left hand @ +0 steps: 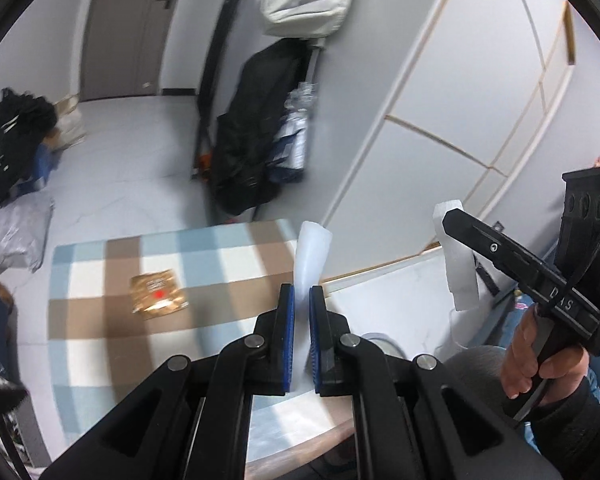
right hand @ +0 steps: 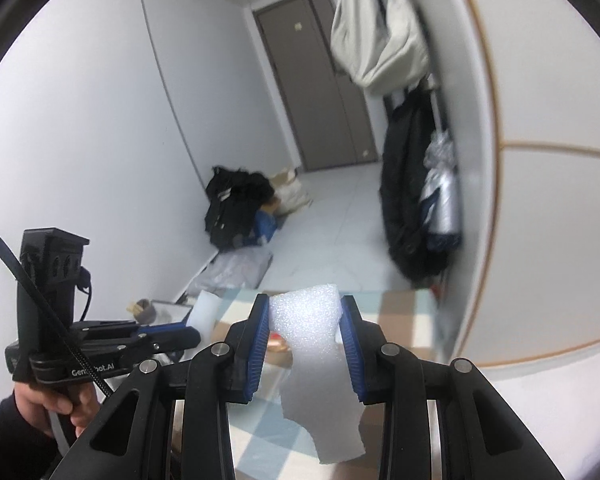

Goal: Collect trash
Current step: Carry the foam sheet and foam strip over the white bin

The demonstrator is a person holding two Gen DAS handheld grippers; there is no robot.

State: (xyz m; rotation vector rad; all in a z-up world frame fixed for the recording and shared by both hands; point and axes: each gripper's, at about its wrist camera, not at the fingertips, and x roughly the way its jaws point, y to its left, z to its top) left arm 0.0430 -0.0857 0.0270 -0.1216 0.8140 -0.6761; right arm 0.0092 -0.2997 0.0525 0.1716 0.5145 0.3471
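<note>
A checked cloth (left hand: 100,344) in blue, brown and white covers the desk. Beyond it on the pale floor (left hand: 140,160) a black bag (left hand: 16,136) sits against the wall near a brown door (left hand: 128,28). A dark coat (right hand: 412,200) and a cream bag (right hand: 380,36) hang beside the white cabinet (left hand: 460,92).

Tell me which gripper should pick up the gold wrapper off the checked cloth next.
Neither is free: the left gripper is shut on a thin foam strip, the right gripper on a thick foam piece. After dropping its load, probably the left: the gold wrapper lies just left of its fingers.
</note>
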